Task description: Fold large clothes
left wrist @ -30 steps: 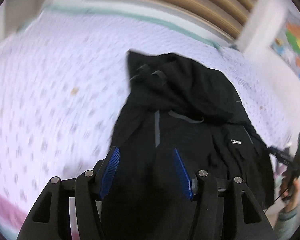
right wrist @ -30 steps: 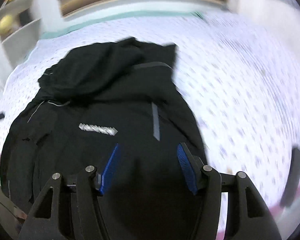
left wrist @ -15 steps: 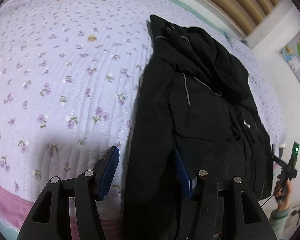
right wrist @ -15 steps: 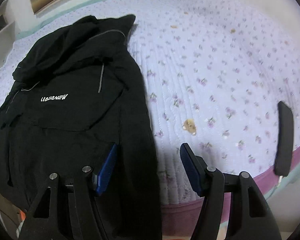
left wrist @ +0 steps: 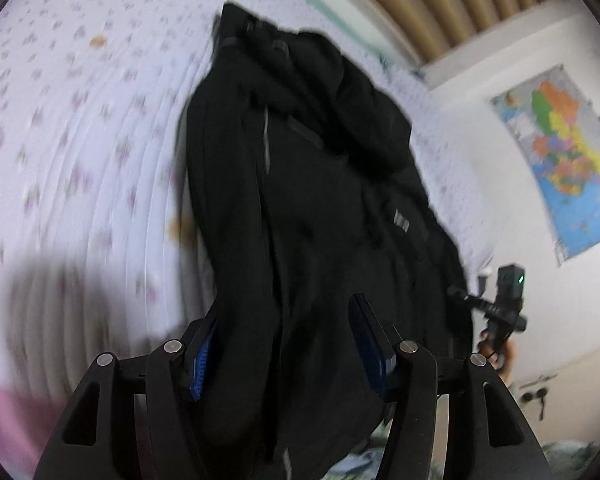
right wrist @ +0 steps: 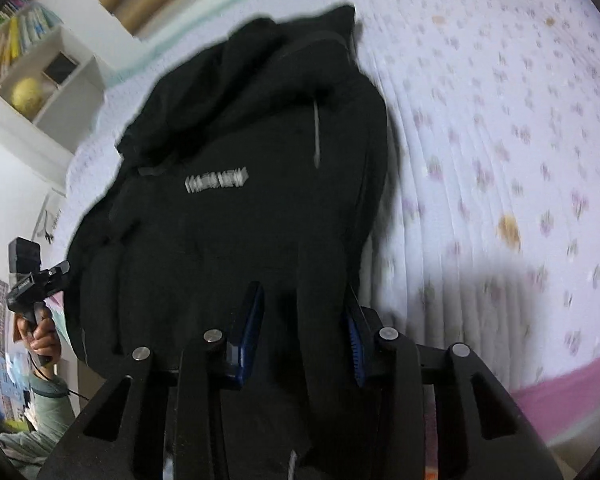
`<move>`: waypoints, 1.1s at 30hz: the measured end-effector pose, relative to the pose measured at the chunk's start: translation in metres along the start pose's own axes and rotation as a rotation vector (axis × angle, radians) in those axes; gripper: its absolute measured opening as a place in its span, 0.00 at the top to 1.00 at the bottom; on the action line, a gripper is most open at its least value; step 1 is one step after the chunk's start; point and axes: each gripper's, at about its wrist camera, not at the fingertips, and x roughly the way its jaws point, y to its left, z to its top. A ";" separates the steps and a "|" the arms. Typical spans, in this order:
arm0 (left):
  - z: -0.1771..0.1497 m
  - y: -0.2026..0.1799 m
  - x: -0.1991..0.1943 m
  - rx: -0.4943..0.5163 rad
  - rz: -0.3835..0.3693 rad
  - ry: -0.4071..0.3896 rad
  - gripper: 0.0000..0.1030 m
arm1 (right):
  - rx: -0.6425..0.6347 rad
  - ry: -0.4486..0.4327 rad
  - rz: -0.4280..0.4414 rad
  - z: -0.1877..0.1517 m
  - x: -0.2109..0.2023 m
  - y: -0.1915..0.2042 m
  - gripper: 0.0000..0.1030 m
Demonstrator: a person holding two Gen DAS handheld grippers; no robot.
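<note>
A large black jacket (left wrist: 300, 184) with a white chest logo (right wrist: 216, 180) lies lengthwise on the floral bedspread (left wrist: 80, 128), its hood end far from me. It also shows in the right wrist view (right wrist: 240, 208). My left gripper (left wrist: 284, 344) stands with its blue pads wide apart on either side of the jacket's near hem, and cloth fills the gap. My right gripper (right wrist: 300, 328) also has hem cloth between its blue pads, which stand narrower than before. Both views are motion-blurred.
A pink bed edge (right wrist: 560, 384) runs along the near side. A white shelf with a yellow ball (right wrist: 28, 94) stands at the left. A wall map (left wrist: 560, 160) hangs at the right. Each view shows the other hand-held gripper off the bed's side (left wrist: 504, 312) (right wrist: 32, 284).
Both grippers have swung back over the jacket's near hem from the bedspread beside it. The right pads have come closer together around the cloth. The near hem now bunches up between the fingers.
</note>
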 end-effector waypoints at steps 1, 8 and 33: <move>-0.010 -0.003 -0.001 0.014 0.008 0.007 0.43 | -0.010 0.010 -0.019 -0.008 0.000 0.001 0.58; -0.073 -0.008 -0.007 0.040 0.057 0.042 0.43 | -0.068 0.090 -0.081 -0.076 -0.014 0.002 0.58; 0.213 -0.056 -0.030 0.010 0.034 -0.427 0.86 | 0.021 -0.404 0.092 0.176 -0.074 0.029 0.89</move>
